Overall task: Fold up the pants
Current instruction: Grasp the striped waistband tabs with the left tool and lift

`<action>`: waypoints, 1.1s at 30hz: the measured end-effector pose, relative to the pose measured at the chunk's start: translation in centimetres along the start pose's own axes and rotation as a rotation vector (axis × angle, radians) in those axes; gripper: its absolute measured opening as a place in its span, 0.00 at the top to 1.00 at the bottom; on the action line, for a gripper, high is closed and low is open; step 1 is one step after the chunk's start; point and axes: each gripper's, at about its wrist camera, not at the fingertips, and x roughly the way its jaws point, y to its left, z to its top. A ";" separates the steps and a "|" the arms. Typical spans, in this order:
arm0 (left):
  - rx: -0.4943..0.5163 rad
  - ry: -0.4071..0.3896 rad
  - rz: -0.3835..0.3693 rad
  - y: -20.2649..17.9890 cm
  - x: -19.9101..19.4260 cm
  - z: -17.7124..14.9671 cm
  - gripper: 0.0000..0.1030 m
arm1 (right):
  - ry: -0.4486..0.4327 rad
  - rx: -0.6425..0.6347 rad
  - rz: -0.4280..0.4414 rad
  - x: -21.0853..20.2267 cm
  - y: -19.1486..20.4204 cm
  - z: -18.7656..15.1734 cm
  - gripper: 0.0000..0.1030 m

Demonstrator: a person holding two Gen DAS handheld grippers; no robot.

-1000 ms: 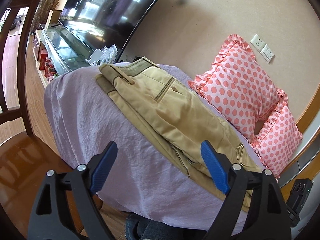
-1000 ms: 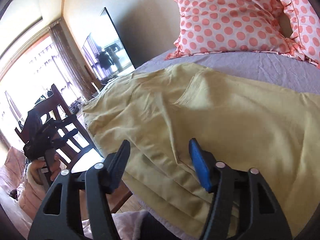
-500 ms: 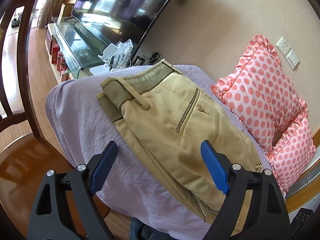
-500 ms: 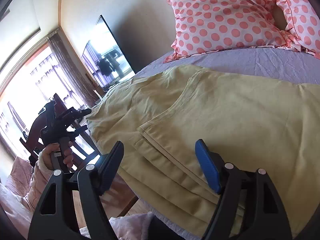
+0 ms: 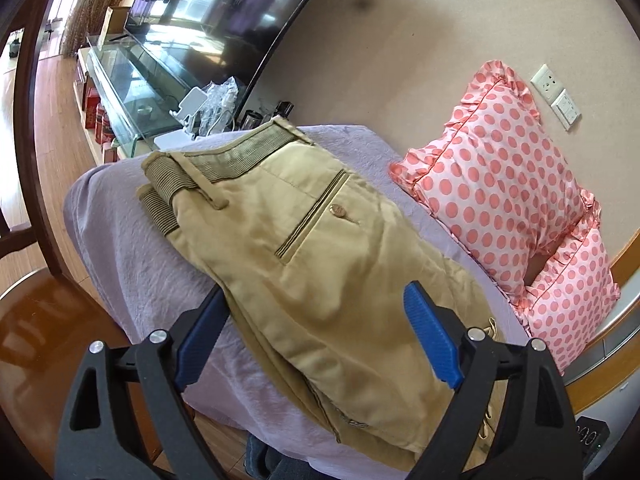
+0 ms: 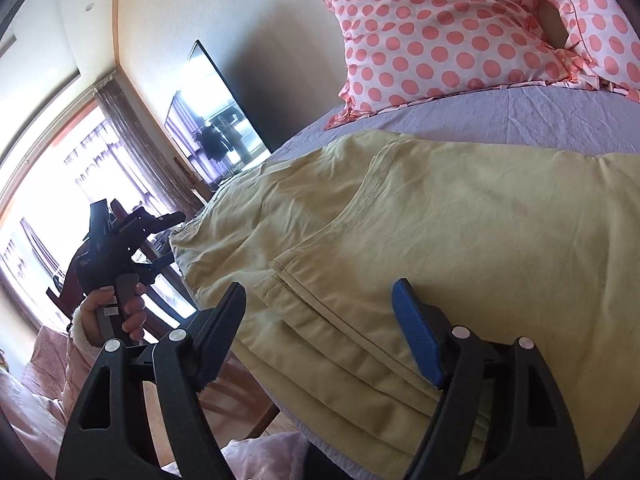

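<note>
Khaki pants [image 5: 320, 264] lie folded lengthwise on a lilac sheet [image 5: 132, 256], waistband at the far end, back pocket with a button on top. My left gripper [image 5: 316, 332] is open and empty, hovering over the near side of the pants. In the right wrist view the pants [image 6: 460, 240] show stacked leg layers and hems near the bed's edge. My right gripper [image 6: 320, 328] is open and empty just above those layers. The left gripper [image 6: 132, 240], held in a hand, shows at the left.
Two pink polka-dot pillows [image 5: 500, 176] lean on the wall behind the pants. A TV [image 5: 224, 4] and glass cabinet [image 5: 128, 84] stand beyond the bed. A wooden chair [image 5: 28, 120] stands at the left. A wall socket [image 5: 556, 92] is above the pillows.
My left gripper has moved in toward the pants, which now fill more of its view. My right gripper has shifted closer over the leg layers. Both stayed open.
</note>
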 end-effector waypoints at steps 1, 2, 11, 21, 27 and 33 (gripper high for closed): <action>0.009 -0.003 0.001 -0.2 0.2 0.2 0.15 | -0.002 0.001 0.001 0.0 0.0 0.0 0.25; -0.001 -0.005 0.008 -0.1 0.6 0.5 0.15 | -0.003 0.003 0.003 0.0 0.0 0.0 0.25; -0.232 -0.060 0.043 4.9 2.9 3.7 0.74 | -0.033 0.021 0.035 -1.1 -0.5 -0.2 0.22; 0.105 -0.132 -0.106 -8.2 -0.6 4.8 0.93 | -0.177 0.101 -0.008 -6.0 -3.7 0.0 0.21; 0.500 -0.034 -0.479 -25.1 -3.4 -2.9 0.93 | -0.390 0.193 -0.131 -13.8 -7.4 0.0 0.19; 0.819 0.309 -0.646 -34.5 0.4 -18.1 0.93 | -0.563 0.340 -0.260 -21.9 -11.3 -2.1 0.14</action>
